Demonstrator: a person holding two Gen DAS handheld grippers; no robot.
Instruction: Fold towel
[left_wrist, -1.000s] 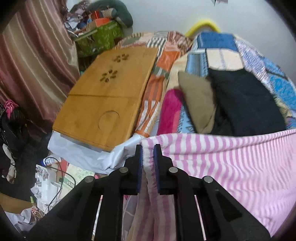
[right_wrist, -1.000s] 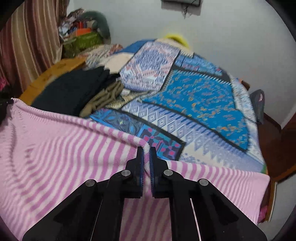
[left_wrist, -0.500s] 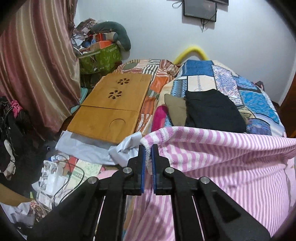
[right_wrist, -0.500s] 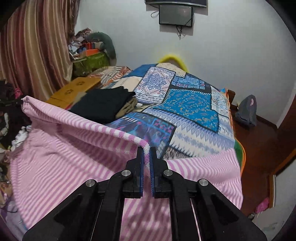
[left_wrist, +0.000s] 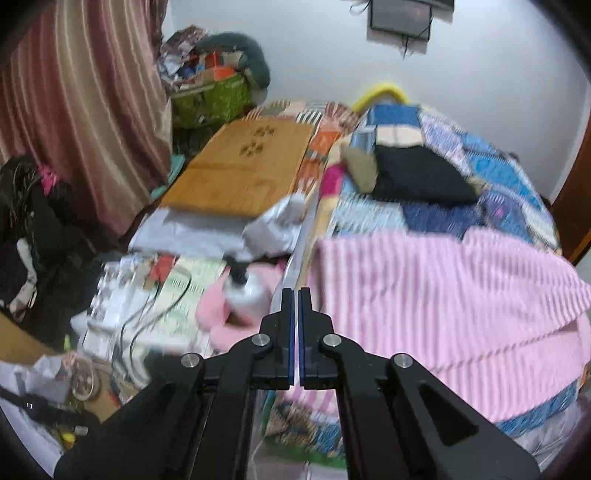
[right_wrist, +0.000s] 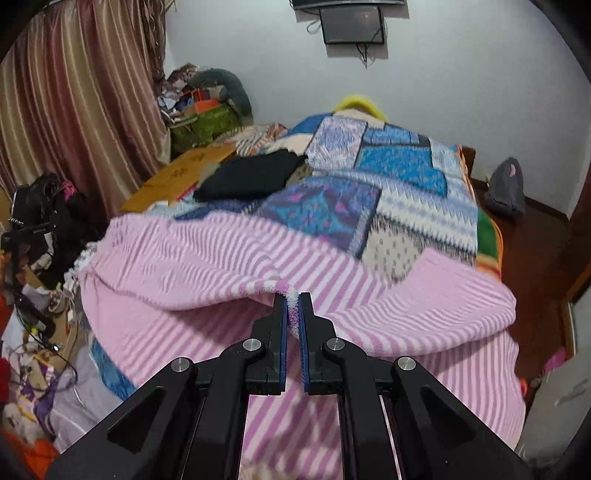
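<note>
The pink striped towel (right_wrist: 229, 258) lies spread on the bed (right_wrist: 406, 173), partly doubled over itself. The right gripper (right_wrist: 293, 299) has its fingers pinched on a raised towel edge, the cloth running off toward 9 o'clock. The left gripper (left_wrist: 296, 295) has just been closing; its fingers meet with nothing between them, the towel (left_wrist: 436, 295) lying toward 3 o'clock. Left view is blurred; the towel's near edge is hidden behind the fingers.
</note>
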